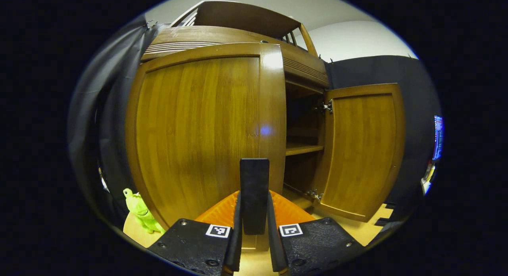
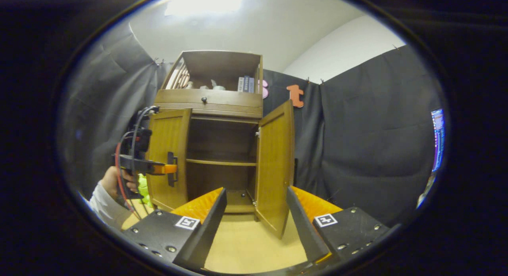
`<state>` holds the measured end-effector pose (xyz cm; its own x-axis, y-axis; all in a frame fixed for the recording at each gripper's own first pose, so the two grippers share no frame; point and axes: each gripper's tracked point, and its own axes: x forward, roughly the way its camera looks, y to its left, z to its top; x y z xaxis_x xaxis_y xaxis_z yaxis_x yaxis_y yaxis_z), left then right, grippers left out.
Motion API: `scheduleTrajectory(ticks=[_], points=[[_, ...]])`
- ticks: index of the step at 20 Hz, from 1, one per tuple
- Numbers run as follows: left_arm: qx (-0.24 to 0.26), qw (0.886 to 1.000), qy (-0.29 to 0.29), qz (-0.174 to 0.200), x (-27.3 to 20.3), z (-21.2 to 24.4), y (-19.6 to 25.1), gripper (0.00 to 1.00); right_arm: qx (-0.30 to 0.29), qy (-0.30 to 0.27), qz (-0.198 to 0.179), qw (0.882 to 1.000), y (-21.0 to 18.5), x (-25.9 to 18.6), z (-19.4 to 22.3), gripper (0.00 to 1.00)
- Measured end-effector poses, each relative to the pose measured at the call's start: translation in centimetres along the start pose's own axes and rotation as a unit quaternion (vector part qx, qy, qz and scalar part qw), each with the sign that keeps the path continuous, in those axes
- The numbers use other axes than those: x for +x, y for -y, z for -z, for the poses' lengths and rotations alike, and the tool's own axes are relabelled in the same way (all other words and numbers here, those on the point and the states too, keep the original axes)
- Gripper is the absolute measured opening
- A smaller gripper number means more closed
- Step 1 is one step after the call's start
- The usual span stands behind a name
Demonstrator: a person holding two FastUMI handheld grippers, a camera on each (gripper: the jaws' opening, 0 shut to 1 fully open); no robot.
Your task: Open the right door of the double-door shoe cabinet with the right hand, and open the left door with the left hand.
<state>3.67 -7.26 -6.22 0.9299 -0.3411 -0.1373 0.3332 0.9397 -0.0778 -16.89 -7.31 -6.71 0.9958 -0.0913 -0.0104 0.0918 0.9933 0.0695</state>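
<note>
Shoe cabinet stands on the counter against the booth wall; right door swung wide, left door only slightly ajar, hinged at its outer edge. Left tool pinches the left door's dark handle between pressed-in fingers; right tool hangs back, spread and empty. Judgement: pull along the door's arc, wrist turning with the hinge, grip steady so the handle doesn't slip.
</note>
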Motion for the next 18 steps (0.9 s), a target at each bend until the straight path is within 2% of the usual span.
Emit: scheduleTrajectory(ticks=[4, 11, 13, 14, 17, 18], points=[[0.009, 1.000, -0.008, 0.015, -3.2, 0.1, -0.6, 0.31, 0.026, 0.009, 0.002, 1.000, 0.1, -0.7, -0.4, 0.90], [0.004, 1.000, -0.008, 0.007, -7.1, 0.1, -2.1, 0.31, 0.018, 0.017, 0.003, 1.000, 0.4, -0.9, -0.9, 0.90], [0.004, 1.000, -0.010, 0.002, -7.8, 0.2, -2.5, 0.31, 0.026, 0.023, 0.009, 0.999, 0.7, -1.2, -1.3, 0.90], [0.002, 1.000, -0.010, -0.002, -8.1, 0.2, -2.7, 0.31, 0.030, 0.024, 0.010, 0.999, 0.9, -1.4, -1.3, 0.85], [-0.004, 1.000, -0.005, -0.019, -9.3, 0.2, -3.1, 0.31, 0.028, 0.020, 0.009, 0.999, 1.2, -1.4, -1.0, 0.85], [0.000, 1.000, -0.004, -0.025, -9.7, 0.2, -3.2, 0.31, 0.023, 0.018, 0.010, 1.000, 1.5, -1.4, -1.1, 0.90]])
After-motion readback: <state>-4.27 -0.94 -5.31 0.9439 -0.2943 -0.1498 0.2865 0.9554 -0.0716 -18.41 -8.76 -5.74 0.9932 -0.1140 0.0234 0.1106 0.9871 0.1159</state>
